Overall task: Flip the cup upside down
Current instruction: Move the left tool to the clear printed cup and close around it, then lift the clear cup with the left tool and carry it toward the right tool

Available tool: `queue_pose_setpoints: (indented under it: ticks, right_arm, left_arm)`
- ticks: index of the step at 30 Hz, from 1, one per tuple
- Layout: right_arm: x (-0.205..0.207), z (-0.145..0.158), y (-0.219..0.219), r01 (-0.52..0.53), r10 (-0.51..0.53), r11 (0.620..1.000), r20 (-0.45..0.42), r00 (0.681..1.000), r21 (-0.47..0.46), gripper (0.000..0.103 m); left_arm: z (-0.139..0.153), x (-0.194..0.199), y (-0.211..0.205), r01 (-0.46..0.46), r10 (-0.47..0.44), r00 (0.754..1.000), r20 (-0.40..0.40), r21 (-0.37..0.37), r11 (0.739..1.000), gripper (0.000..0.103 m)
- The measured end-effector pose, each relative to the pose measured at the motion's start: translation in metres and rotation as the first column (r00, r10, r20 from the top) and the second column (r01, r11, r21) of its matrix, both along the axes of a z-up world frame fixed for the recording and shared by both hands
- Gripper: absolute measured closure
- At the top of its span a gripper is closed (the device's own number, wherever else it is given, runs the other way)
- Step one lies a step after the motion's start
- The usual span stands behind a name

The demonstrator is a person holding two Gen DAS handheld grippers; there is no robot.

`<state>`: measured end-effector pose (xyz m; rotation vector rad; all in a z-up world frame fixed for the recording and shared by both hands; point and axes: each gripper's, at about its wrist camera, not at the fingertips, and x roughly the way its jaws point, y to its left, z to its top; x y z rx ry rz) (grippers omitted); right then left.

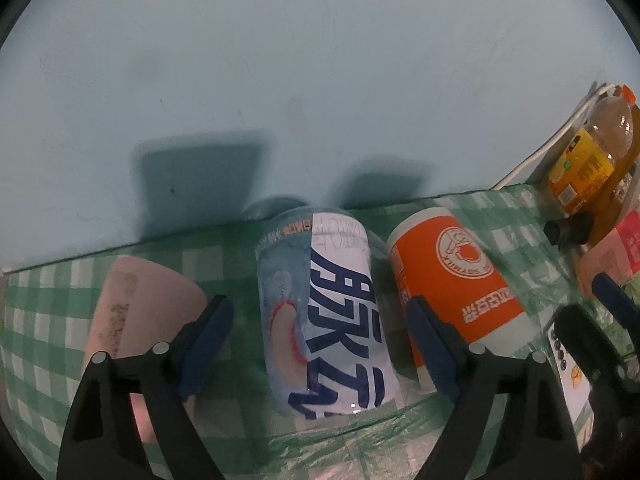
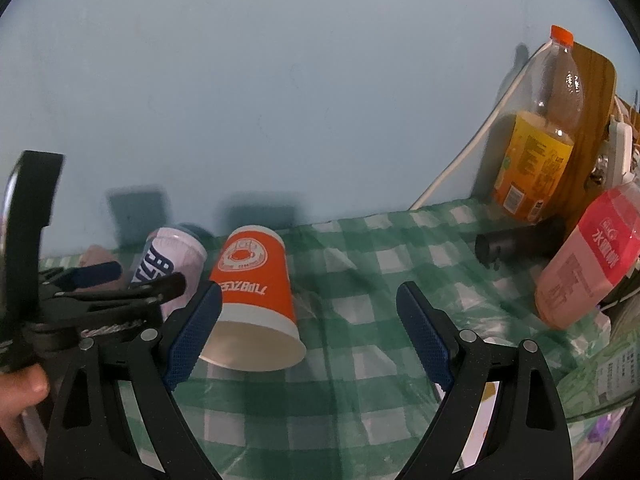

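Step in hand, by judgement: approach/pre-grasp on the white-and-blue cup (image 1: pixel 328 312), which is standing mouth-down on the checked cloth (image 1: pixel 48 320), directly ahead of the left gripper (image 1: pixel 320 340) and between its fingers w/o visible contact. Left jaws are spreading wide, holding nothing. An orange cup (image 2: pixel 252 280) is sitting just right of it, mouth toward the right gripper (image 2: pixel 308 332); a beige cup (image 1: pixel 136 308) is sitting left. Right jaws are also gaping wide, empty, left finger near the orange cup's rim. Next move prob. needs closing on one cup w/o knocking its neighbours.
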<state>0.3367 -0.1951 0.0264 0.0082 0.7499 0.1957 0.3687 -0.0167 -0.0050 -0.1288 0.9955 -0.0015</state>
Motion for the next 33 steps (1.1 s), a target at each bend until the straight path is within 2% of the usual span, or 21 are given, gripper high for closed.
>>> queue_pose_setpoints:
  ticks: [4, 5, 7, 9, 13, 20, 26, 33]
  right_arm:
    - [0.000, 0.000, 0.003, -0.015, 0.015, 1.000, -0.001, 1.000, 0.023, 0.015]
    - [0.001, -0.001, 0.003, -0.017, 0.017, 0.999, -0.006, 1.000, 0.035, 0.015]
    - [0.002, 0.000, 0.002, -0.023, 0.024, 0.998, -0.010, 1.000, 0.061, 0.015]
    - [0.001, 0.000, 0.003, -0.032, 0.033, 0.997, -0.014, 0.999, 0.067, 0.015]
    - [-0.002, 0.000, 0.008, -0.044, 0.044, 0.998, -0.012, 0.999, 0.053, 0.015]
    - [-0.015, 0.003, 0.014, -0.058, 0.057, 0.998, 0.006, 0.998, 0.041, 0.015]
    - [-0.034, 0.013, 0.011, -0.071, 0.070, 0.995, 0.024, 0.997, 0.065, 0.015]
    - [-0.076, 0.020, 0.009, -0.114, 0.110, 0.990, 0.044, 0.993, 0.079, 0.015]
  left_arm:
    - [-0.007, 0.004, -0.002, 0.014, -0.014, 1.000, -0.024, 0.009, 1.000, 0.015]
    - [-0.008, 0.005, -0.003, 0.017, -0.016, 0.999, -0.028, 0.012, 1.000, 0.017]
    - [-0.011, 0.007, -0.001, 0.020, -0.020, 0.999, -0.040, 0.011, 1.000, 0.028]
    - [-0.012, 0.008, 0.002, 0.018, -0.018, 0.999, -0.044, -0.007, 1.000, 0.032]
    - [-0.010, 0.006, 0.005, 0.032, -0.033, 0.999, -0.037, -0.009, 0.999, 0.034]
    - [0.005, -0.012, 0.005, 0.053, -0.054, 0.998, 0.016, 0.045, 0.998, 0.034]
    - [0.022, -0.040, 0.001, 0.081, -0.084, 0.995, 0.062, 0.055, 0.995, 0.034]
    - [0.035, -0.093, 0.005, 0.161, -0.166, 0.981, 0.103, 0.052, 0.986, 0.034]
